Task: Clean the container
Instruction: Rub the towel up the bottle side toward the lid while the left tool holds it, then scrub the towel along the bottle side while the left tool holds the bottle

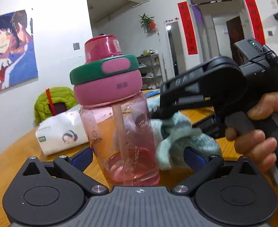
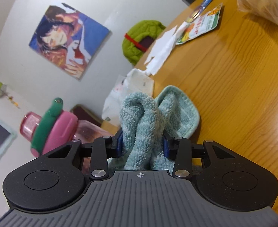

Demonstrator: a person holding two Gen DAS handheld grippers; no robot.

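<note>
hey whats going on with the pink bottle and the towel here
A person is wiping a pink bottle with handheld tongs. The left tongs sit open around the bottle's base, their blue pads not visibly pressing it, as it stands on the wooden table. The right tongs are shut on a bunched teal towel, held against the bottle's side. The lid is still on.

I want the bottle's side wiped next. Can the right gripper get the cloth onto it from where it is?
Probably yes. The right gripper holds the cloth right beside the bottle, with nothing between them; whether they touch is unclear.
</note>
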